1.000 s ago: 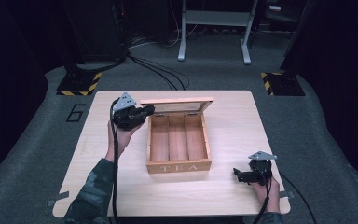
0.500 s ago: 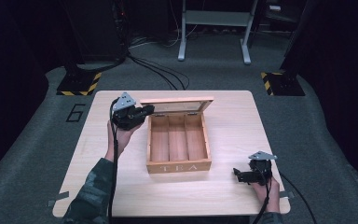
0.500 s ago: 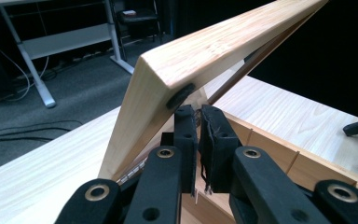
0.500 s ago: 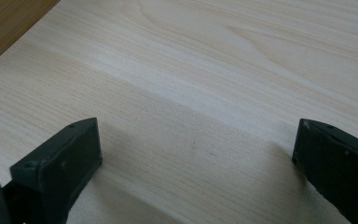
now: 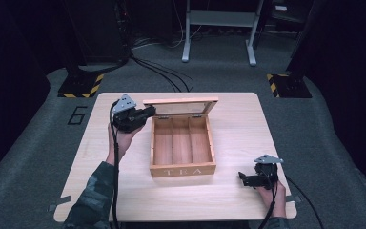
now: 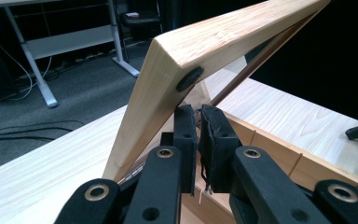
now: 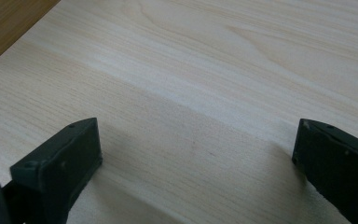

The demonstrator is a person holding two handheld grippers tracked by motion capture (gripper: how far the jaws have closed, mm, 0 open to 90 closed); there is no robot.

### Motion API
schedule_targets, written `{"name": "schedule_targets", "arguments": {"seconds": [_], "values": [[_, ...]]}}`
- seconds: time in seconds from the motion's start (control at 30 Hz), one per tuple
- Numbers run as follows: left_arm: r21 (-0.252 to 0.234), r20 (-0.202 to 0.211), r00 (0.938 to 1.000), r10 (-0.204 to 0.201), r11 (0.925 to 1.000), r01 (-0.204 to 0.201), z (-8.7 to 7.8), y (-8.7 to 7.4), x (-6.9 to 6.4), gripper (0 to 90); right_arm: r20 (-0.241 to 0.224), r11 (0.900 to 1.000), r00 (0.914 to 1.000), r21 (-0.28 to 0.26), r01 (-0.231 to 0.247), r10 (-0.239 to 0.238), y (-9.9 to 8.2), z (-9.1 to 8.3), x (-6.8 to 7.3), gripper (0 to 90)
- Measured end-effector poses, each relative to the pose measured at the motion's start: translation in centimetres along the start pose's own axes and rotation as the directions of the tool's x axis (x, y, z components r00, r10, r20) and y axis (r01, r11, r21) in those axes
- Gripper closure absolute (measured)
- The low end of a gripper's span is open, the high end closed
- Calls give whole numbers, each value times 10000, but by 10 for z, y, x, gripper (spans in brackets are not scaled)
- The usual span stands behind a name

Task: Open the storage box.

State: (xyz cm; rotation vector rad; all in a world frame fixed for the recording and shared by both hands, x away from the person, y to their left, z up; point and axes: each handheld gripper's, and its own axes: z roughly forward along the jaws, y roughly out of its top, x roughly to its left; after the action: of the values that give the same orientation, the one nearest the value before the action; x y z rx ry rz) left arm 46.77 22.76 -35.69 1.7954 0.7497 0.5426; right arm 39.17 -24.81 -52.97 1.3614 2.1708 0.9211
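Staying unchanged: left tool [image 5: 147, 112] closed beside raised lid [image 5: 181, 106]; right tool [image 7: 196, 154] apart.

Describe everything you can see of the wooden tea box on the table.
The tea box is pale wood with TEA lettered on its front. Three empty lengthwise compartments show inside. Its framed lid, apparently with a clear pane, stands raised at the far side. It sits mid-table. The left gripper is at the lid's left corner, jaws nearly shut; contact is unclear.

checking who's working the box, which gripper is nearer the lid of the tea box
Left. The left gripper is at the raised lid, its jaws nearly together right by the lid's left corner. The right gripper rests open on the table, off the box's front right corner.
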Motion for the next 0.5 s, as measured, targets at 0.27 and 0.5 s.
{"name": "schedule_targets", "arguments": {"seconds": [0.27, 0.5], "values": [[27, 4, 10000, 14, 10000, -14, 2, -2, -1, 842, -1, 10000, 10000, 1, 3, -3, 0, 0, 0, 6], [69, 147, 9998, 104, 9999, -105, 5, -10, -11, 838, -1, 10000, 10000, 0, 0, 0, 0, 0, 0, 7]]}}
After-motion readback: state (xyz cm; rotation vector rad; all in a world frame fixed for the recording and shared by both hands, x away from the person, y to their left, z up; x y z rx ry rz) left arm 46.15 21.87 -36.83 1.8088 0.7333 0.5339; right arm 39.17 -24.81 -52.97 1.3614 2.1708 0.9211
